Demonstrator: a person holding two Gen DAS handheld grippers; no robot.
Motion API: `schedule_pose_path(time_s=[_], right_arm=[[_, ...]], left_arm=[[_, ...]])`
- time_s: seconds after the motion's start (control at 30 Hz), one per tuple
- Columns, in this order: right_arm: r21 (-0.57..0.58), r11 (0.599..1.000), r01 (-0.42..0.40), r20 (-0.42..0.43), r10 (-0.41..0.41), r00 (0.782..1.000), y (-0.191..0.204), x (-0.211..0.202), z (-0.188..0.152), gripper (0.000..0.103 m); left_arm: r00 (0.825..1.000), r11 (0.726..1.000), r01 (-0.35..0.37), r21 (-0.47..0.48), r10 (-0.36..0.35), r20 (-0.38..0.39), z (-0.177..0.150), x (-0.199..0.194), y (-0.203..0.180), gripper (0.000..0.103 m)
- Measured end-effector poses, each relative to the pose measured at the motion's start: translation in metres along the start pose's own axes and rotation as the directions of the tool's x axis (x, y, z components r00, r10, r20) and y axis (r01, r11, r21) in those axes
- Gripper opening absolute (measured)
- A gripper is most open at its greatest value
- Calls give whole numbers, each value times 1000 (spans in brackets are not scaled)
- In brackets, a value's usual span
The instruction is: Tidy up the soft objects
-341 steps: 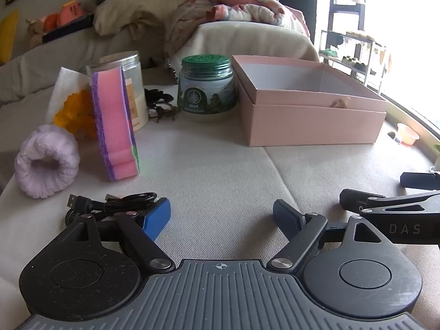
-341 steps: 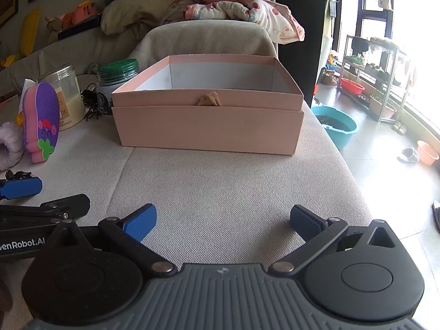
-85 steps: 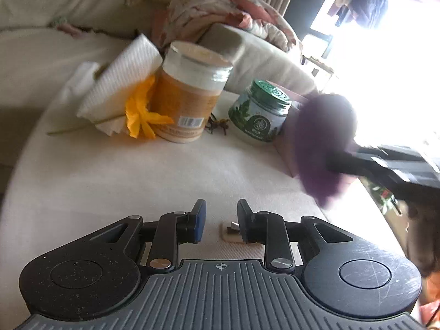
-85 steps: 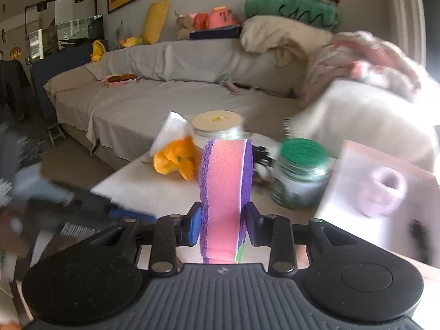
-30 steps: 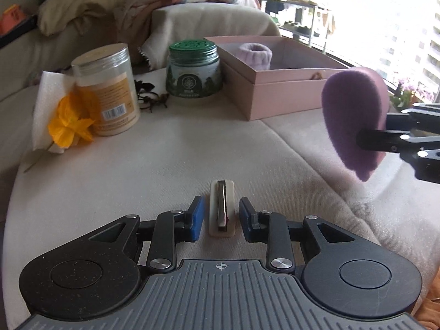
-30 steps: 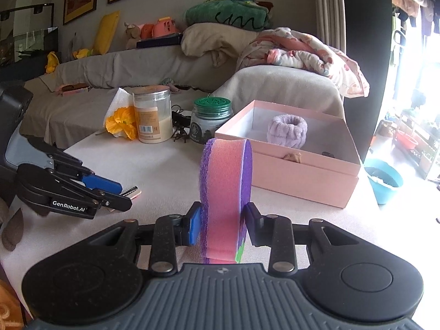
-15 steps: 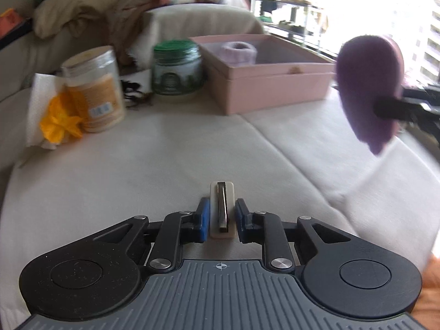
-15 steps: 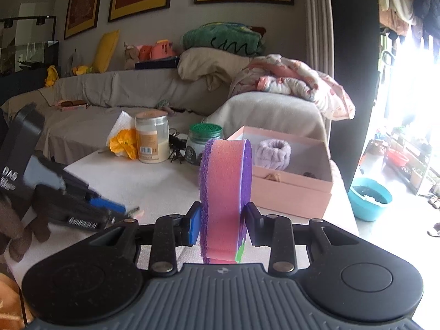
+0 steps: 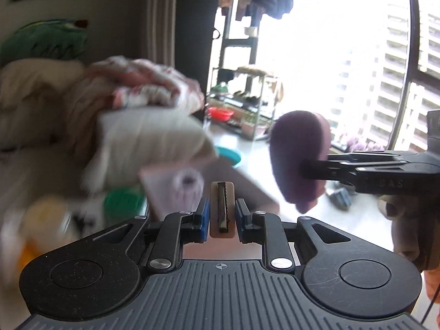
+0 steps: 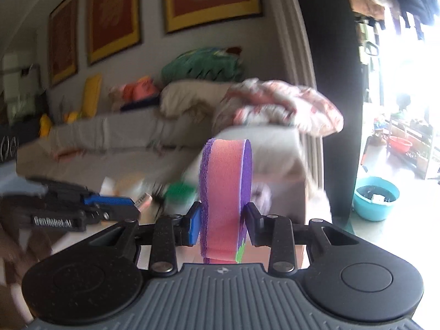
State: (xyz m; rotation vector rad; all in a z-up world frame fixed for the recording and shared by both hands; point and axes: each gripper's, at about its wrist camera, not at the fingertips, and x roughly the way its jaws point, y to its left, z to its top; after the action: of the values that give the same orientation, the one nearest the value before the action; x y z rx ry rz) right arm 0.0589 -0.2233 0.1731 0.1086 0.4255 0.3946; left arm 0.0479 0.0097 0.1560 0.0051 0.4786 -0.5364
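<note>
Above the pink box [image 9: 247, 189], both grippers hang in the air, and the blur hides much of what lies around it. To the left of the box, a smeared pale jar [image 9: 46, 220] and a green-lidded jar [image 9: 123, 202] stand on the table, the green one just beside the box's left wall. Inside the box sits a lilac scrunchie [image 9: 187, 183], near its left wall. Nearer the camera than the box, the left gripper [image 9: 221, 217] is clamped on a small beige clip [image 9: 222, 210] with a dark strip along its middle, held upright between the blue pads [image 9: 203, 218]. To the right of the box and higher up, the right gripper [image 10: 221, 227] squeezes a thick sponge [image 10: 225, 200] standing on edge, pink in the middle with purple faces and a green patch low on its right side; from the left wrist camera only its purple face [image 9: 299, 162] shows. Behind the box lies a sofa arm with a flowered blanket [image 10: 280, 107] heaped on it.
</note>
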Motion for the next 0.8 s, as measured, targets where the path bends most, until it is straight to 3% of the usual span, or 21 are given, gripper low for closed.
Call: schedule_pose_path(time_s=[0.1, 0.2, 0.33, 0.4, 0.57, 0.7, 0.8], right_arm=[[36, 999, 38, -42, -37, 998, -22, 48, 29, 34], [90, 996, 21, -199, -3, 980, -41, 103, 31, 42], [116, 993, 34, -287, 1, 958, -51, 135, 16, 42], [90, 995, 44, -300, -15, 954, -49, 139, 14, 42], [86, 996, 37, -343, -5, 939, -38, 146, 10, 43], [84, 996, 35, -341, -5, 940, -1, 152, 34, 43], [108, 994, 29, -263, 0, 965, 39, 156, 71, 46]], left_arm=[[999, 998, 37, -50, -38, -16, 25, 57, 20, 24], [992, 981, 23, -191, -45, -114, 22, 112, 46, 23], [977, 940, 81, -332, -141, -161, 7, 134, 81, 23], [980, 923, 98, -372, -155, -128, 3, 119, 98, 23], [997, 936, 59, -347, -70, -18, 0, 58, 128, 23], [996, 956, -59, -288, 74, 42, 8, -2, 159, 23], [974, 948, -180, -264, 210, 89, 13, -53, 191, 23]])
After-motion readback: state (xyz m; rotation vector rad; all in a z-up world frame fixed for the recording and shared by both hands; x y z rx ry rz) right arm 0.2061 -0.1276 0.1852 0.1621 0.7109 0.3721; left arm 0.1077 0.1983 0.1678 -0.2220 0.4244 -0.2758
